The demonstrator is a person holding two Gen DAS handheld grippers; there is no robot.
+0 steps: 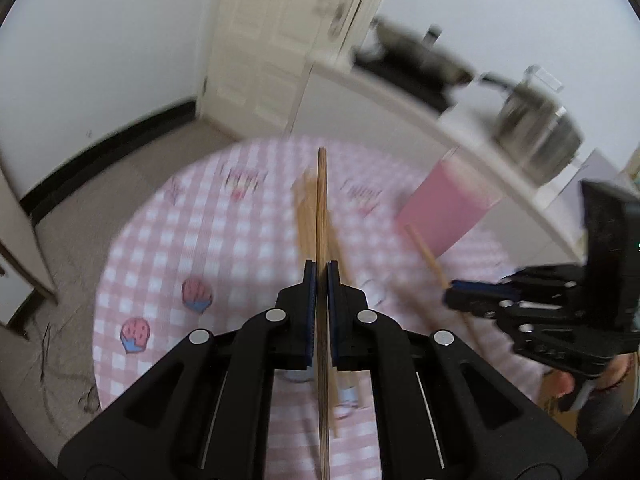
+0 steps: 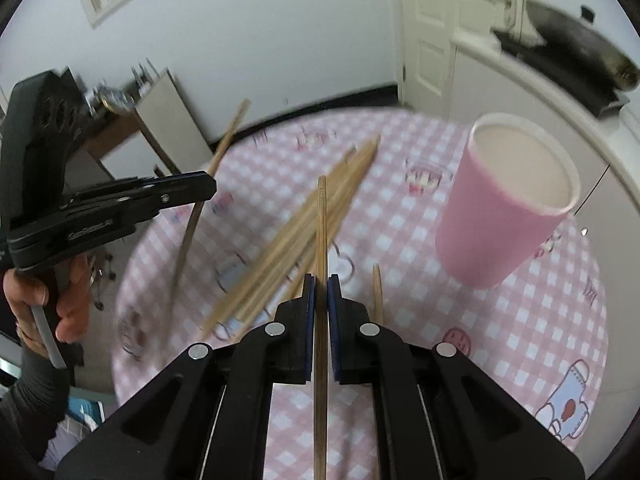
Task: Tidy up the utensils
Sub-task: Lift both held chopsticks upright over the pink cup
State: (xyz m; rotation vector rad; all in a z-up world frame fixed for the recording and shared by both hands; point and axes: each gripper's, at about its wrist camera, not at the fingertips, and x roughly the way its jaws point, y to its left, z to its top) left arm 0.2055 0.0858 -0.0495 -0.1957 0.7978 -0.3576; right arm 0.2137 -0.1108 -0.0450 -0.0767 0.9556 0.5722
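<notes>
Both grippers are loaded right now. The left gripper (image 1: 321,270) has its jaws pinched down on a single chopstick (image 1: 322,208), which runs straight out ahead of the fingers over the table (image 1: 160,264). The right gripper (image 2: 321,282) is doing the same: jaws nearly closed on its own stick (image 2: 321,224), tip pointing to the far side of the checked cloth.

And the cup (image 2: 508,204)? Pink, upright, standing to the right of the right gripper and a little farther off. From the right wrist view its inside looks empty (only part of the interior shows, so no promises). In the left view the cup (image 1: 444,216) sits far right, blurred.

On the cloth a loose pile (image 2: 296,232) of chopsticks fans out from near the right gripper towards the far centre, one stray (image 2: 377,292) lies just right of the right fingers, and another long one (image 2: 212,184) crosses behind the left gripper's fingers on the left.

So where does that leave it? Early days, by my read: two sticks lifted, none clearly in the cup, and the bulk of the pile not yet gathered. The likely next job is carrying these two across and dropping them in tip first, with the narrow rim the thing to watch.
</notes>
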